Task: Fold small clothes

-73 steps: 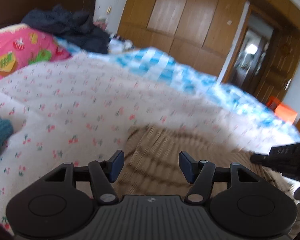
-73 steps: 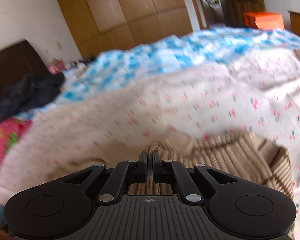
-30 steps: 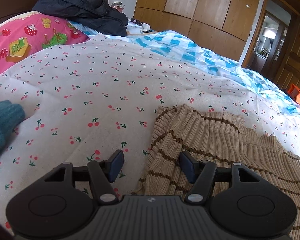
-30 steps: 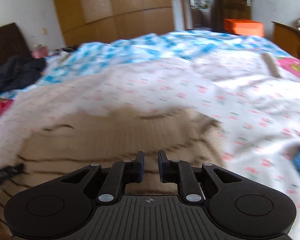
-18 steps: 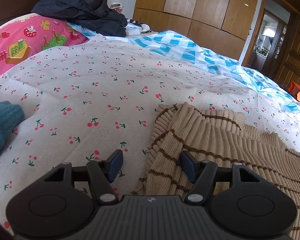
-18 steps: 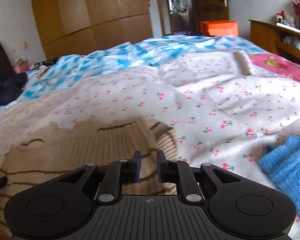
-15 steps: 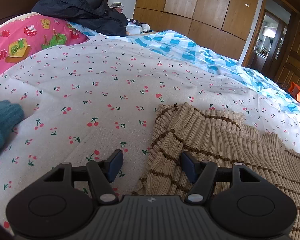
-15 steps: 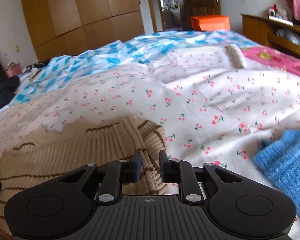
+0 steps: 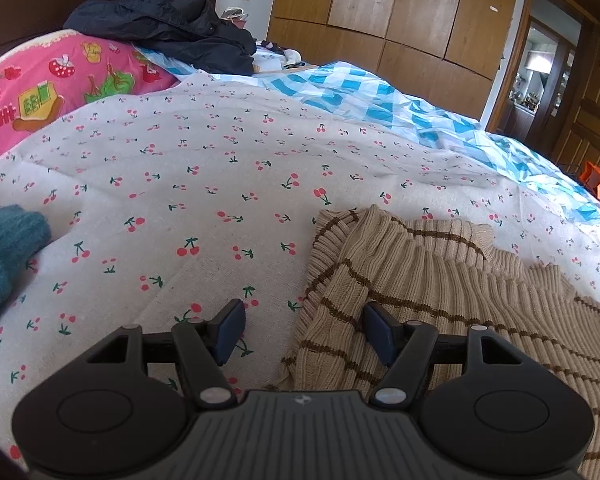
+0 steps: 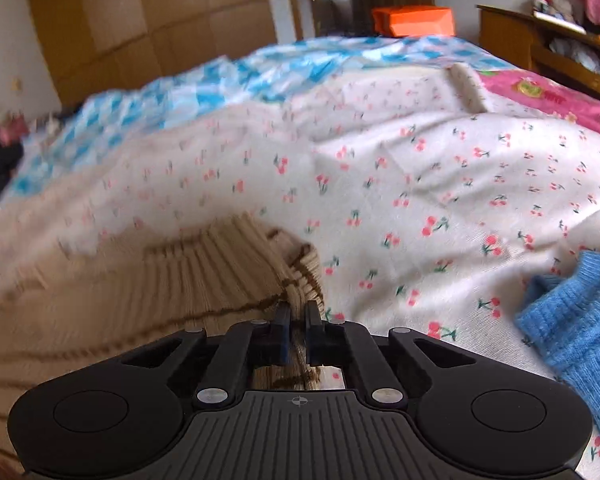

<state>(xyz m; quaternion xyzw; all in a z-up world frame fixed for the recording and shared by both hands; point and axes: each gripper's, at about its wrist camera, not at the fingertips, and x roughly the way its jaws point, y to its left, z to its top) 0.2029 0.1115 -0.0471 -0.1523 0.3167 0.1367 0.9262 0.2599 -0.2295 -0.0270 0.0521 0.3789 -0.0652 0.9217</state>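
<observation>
A beige ribbed sweater with brown stripes (image 9: pixel 440 292) lies on the cherry-print bedsheet (image 9: pixel 220 184). My left gripper (image 9: pixel 304 330) is open, its jaws wide apart around the sweater's left edge, with one finger on the knit and one over the sheet. In the right wrist view the same sweater (image 10: pixel 160 292) fills the lower left. My right gripper (image 10: pixel 297 324) is shut on the sweater's right edge, with beige knit pinched between the pads.
A teal knit garment (image 9: pixel 4 248) lies at the left edge. A blue knit garment (image 10: pixel 580 320) lies at the right. A pink pillow (image 9: pixel 60 92), a dark jacket (image 9: pixel 168 28) and a blue checked quilt (image 9: pixel 380 104) lie beyond. Wooden wardrobes stand behind the bed.
My right gripper swung right along the sweater, then closed on its right edge from slightly apart. My left gripper has stayed open and still at the left edge for the last second.
</observation>
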